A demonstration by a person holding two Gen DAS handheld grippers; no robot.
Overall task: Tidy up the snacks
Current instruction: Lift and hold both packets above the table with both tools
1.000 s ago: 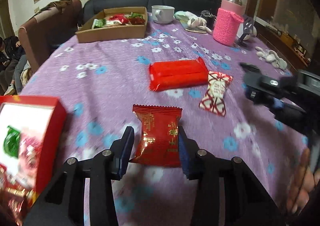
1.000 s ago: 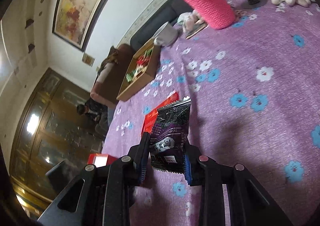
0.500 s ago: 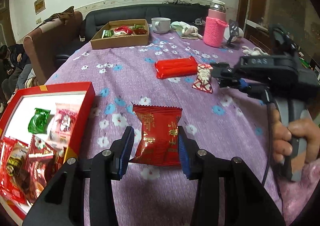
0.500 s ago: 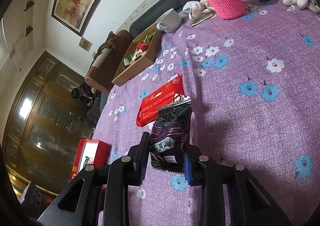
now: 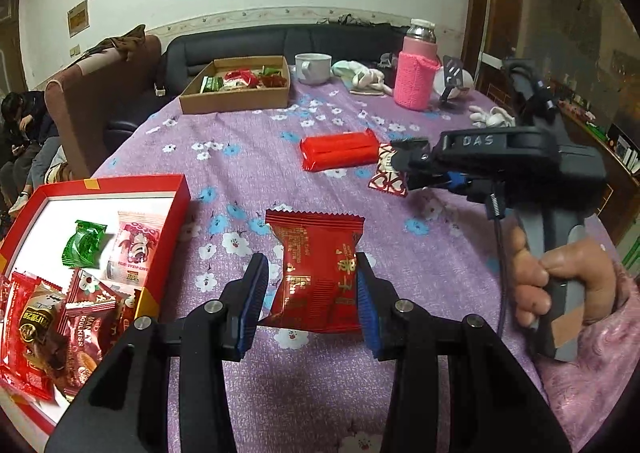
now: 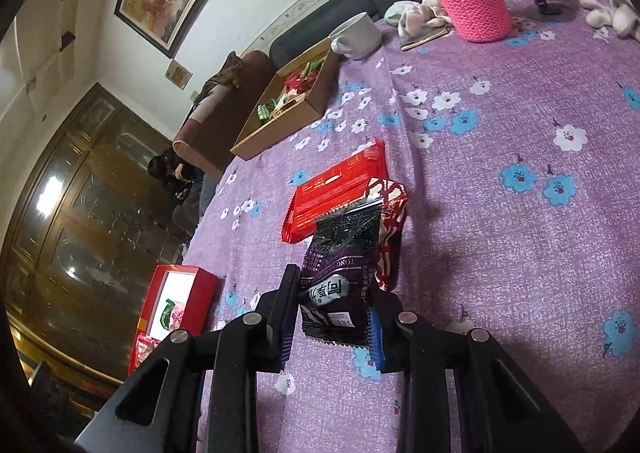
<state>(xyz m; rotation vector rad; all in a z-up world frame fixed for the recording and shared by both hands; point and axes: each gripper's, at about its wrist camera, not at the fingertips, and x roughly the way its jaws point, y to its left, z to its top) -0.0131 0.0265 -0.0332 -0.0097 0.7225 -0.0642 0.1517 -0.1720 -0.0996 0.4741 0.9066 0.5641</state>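
Note:
My left gripper (image 5: 310, 299) is shut on a red snack packet (image 5: 318, 269) and holds it above the purple flowered tablecloth (image 5: 420, 253). A red tray (image 5: 182, 195) with several snack packets sits at the left; it also shows in the right wrist view (image 6: 200, 295). My right gripper (image 6: 334, 317) is shut on a dark purple snack packet (image 6: 342, 277), above a red-and-white patterned candy packet (image 6: 390, 221). A long red packet (image 5: 340, 151) lies mid-table, and also shows in the right wrist view (image 6: 336, 189). The right gripper shows in the left wrist view (image 5: 408, 165) over the patterned packet (image 5: 386, 177).
A brown cardboard box (image 5: 236, 97) with snacks sits at the back. A white mug (image 5: 312, 69), a bottle in a pink knitted sleeve (image 5: 414, 73), white cloth toys (image 5: 366, 79) and a small stand (image 5: 452, 79) stand at the far end. A chair (image 5: 80, 109) is at the left.
My left gripper has lifted and pulled back with the red packet; the red tray has come fully into view. My right gripper with the purple packet has moved towards the patterned packet.

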